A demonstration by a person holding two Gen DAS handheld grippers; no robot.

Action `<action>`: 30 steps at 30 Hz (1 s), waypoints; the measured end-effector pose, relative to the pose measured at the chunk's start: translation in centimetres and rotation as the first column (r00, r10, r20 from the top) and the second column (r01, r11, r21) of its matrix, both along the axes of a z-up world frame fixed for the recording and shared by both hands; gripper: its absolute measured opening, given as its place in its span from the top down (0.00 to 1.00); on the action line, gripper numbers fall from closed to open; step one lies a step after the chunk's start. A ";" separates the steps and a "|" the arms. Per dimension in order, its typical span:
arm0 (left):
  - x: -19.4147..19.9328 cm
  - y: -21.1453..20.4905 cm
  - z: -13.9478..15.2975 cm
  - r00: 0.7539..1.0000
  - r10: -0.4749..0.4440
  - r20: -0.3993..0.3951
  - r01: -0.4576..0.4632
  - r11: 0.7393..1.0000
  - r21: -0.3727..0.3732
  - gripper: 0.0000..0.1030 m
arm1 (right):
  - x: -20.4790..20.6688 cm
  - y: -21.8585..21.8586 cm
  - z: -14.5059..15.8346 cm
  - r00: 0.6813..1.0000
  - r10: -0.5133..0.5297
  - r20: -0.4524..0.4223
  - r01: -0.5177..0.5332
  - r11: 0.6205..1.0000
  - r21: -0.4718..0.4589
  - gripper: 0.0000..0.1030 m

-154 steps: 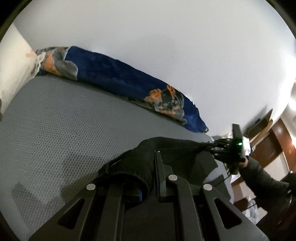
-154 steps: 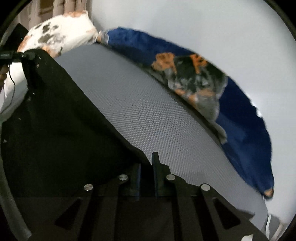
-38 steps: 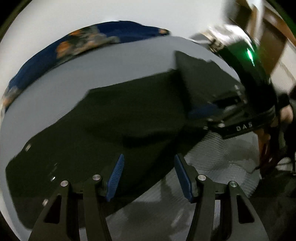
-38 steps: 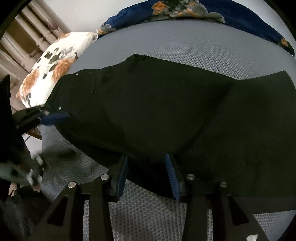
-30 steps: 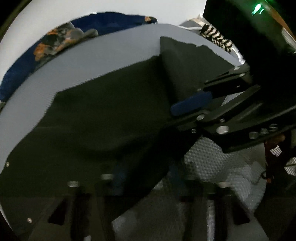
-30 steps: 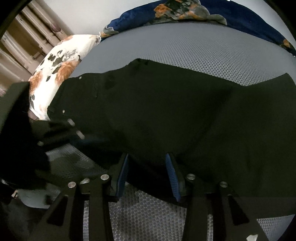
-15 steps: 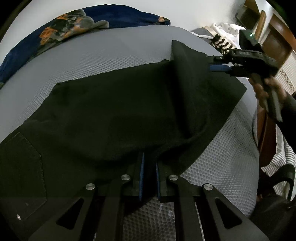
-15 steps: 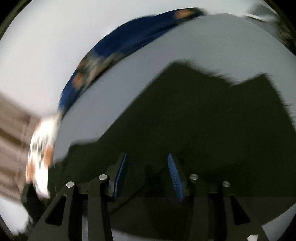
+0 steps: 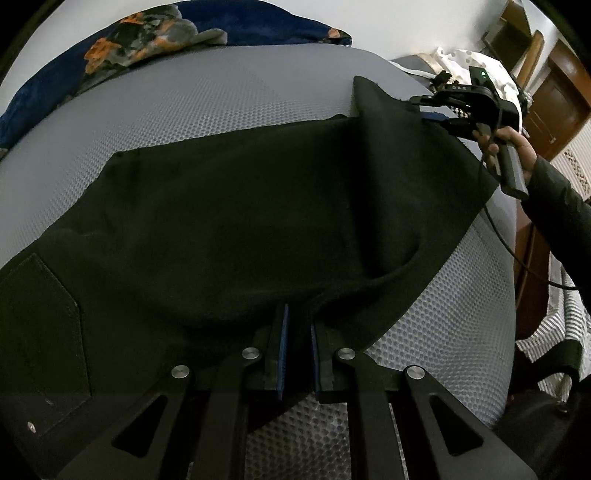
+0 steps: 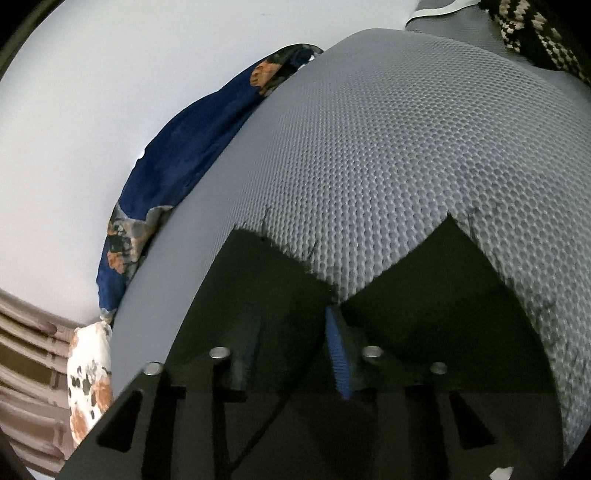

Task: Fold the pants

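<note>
Left wrist alone shows the pants' (image 9: 229, 206) back pocket (image 9: 40, 328).

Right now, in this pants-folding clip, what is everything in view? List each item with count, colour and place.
black pants: one, black, spread across the mattress.
grey mesh mattress: one, grey, under the pants.
blue floral blanket: one, navy with orange, along the far edge by the wall.
white floral pillow: one, white and orange, at the bed's end.
striped cloth: one, grey-white, beside the bed.
brown wooden door: one, brown, far right.
left gripper: black, blue pads, shut on the pants' near edge.
right gripper: black, closing on the leg ends.
</note>
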State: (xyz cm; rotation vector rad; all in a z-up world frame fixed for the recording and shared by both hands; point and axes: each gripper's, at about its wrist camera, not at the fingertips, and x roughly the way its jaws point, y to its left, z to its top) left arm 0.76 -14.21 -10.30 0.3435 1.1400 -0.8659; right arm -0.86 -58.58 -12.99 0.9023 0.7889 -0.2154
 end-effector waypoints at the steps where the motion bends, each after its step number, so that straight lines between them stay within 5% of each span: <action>1: 0.0 0.0 0.0 1.000 0.001 -0.001 -0.001 1.000 0.000 0.89 | -0.1 -0.2 0.0 1.000 -0.003 -0.006 0.003 1.000 0.001 0.86; 8: -0.1 0.2 -0.1 1.000 -0.003 0.003 0.003 1.000 0.002 0.89 | -2.3 0.7 3.7 0.999 -0.038 -0.002 0.037 0.988 -0.151 0.97; 14: -0.5 0.3 -0.3 1.000 -0.022 0.015 0.022 1.000 -0.001 0.89 | -9.1 1.9 7.9 0.990 -0.136 -0.032 0.118 0.938 -0.327 0.97; 17: -0.8 0.3 -0.7 0.999 -0.039 0.010 0.039 0.999 -0.005 0.89 | -12.5 1.8 6.6 0.975 -0.200 -0.093 0.156 0.924 -0.348 0.97; 22: -1.6 0.0 -1.3 0.997 -0.077 0.028 0.077 0.997 0.015 0.89 | -17.6 0.7 1.2 0.939 -0.294 -0.179 0.253 0.942 -0.219 0.98; 30: -1.9 0.3 -1.4 0.995 -0.097 0.035 0.096 0.995 0.011 0.89 | -18.6 0.9 0.4 0.928 -0.314 -0.201 0.268 0.936 -0.229 0.98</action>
